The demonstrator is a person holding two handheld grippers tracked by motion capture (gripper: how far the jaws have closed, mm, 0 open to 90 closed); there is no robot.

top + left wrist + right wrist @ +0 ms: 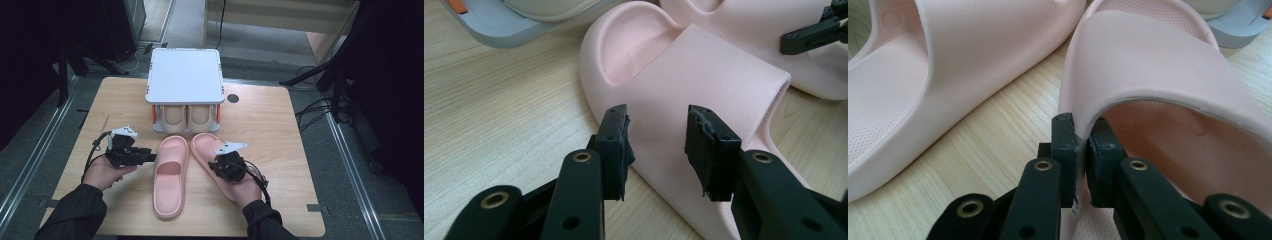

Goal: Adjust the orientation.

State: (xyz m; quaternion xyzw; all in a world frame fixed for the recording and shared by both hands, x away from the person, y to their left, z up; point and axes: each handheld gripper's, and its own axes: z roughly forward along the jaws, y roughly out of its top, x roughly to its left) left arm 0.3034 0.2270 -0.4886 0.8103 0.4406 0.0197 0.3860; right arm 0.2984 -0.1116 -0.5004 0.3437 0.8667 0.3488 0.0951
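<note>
Our right gripper (1082, 137) pinches the strap edge of the right pink slipper (212, 155) near the table's (280, 150) middle. Our left gripper (656, 142) stands half open beside the left pink slipper (170, 175), gripping nothing.

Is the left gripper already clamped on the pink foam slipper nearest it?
No, the left gripper has open jaws with the left pink foam slipper ahead, pads not pressing it.
</note>
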